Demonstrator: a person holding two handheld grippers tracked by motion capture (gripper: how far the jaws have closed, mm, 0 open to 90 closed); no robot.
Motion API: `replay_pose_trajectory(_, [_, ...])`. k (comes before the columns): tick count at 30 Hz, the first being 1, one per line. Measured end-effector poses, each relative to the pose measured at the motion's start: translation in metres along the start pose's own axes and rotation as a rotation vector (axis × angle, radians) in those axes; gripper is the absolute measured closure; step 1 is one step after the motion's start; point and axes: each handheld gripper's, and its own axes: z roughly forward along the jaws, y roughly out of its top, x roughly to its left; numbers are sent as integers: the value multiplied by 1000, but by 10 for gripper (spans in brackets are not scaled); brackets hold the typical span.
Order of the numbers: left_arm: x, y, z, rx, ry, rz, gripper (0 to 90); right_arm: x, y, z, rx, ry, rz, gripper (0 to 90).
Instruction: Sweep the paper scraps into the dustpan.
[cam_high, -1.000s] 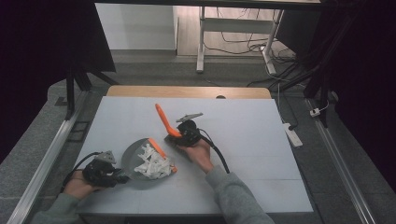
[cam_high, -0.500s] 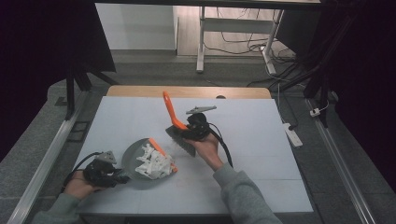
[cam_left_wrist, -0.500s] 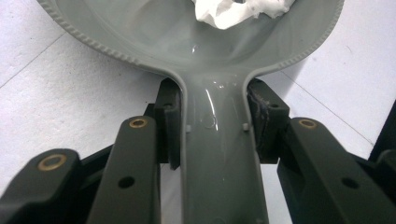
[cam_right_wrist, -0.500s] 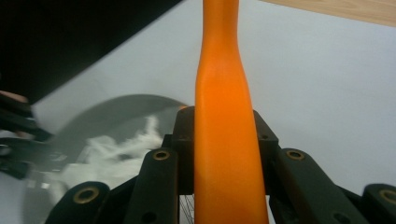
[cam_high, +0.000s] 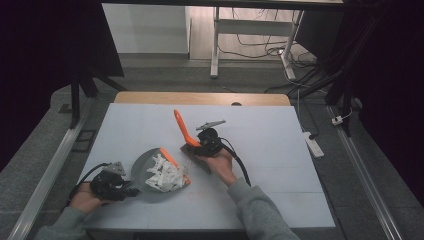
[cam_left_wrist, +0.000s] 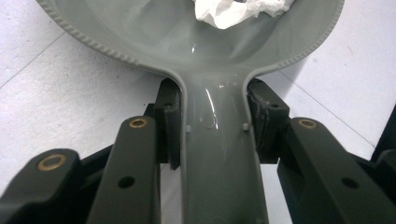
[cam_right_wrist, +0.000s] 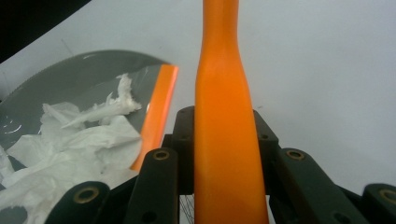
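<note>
Dustpan (cam_high: 150, 167) and brush (cam_high: 184, 131) are what we are working with: we are sweeping crumpled white paper scraps (cam_high: 165, 174) off the white table (cam_high: 280, 150) into the pan. The grey pan is lying flat at about seven o'clock on the table, its orange lip (cam_high: 177, 162) facing toward two o'clock, with the scraps piled inside against that lip. We are pinching the pan's handle (cam_left_wrist: 219, 163) in the left gripper (cam_high: 114, 184), jaws closed tight against both sides of it. We are clamping the right gripper (cam_high: 206, 142) on the brush's orange handle (cam_right_wrist: 226, 140), jaws closed on it, with the brush standing just beside the lip, at the pan's two o'clock side.

To do this step well, we are judging that the pan's lip should be pressing flat on the table so nothing slips under it. We should be drawing the bristles low toward eight o'clock in short strokes, since light paper may spring back out.
</note>
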Motion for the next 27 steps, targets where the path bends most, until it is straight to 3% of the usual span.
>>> replay_pose_trajectory(4, [0, 1, 1, 3, -2, 3, 613, 19, 0, 12, 14, 48, -23, 703])
replay_pose_trajectory(7, [-1, 2, 2, 3, -2, 4, 613, 37, 4, 16, 11, 121, -31, 703])
replay_pose_trajectory(11, [-1, 2, 2, 0, -2, 2, 613, 49, 11, 6, -26, 160, -67, 702])
replay_pose_trajectory(15, [-1, 2, 2, 1, -1, 5, 613, 34, 18, -17, -93, 106, -42, 703])
replay_pose_trajectory(19, [-1, 2, 2, 1, -1, 5, 613, 15, 17, -34, -107, 39, -30, 702])
replay_pose_trajectory(23, [0, 2, 3, 3, -1, 4, 613, 1, 14, -40, -104, -12, -18, 702])
replay_pose_trajectory(27, [0, 2, 3, 3, 0, 5, 613, -12, 8, -34, -85, -33, 18, 702])
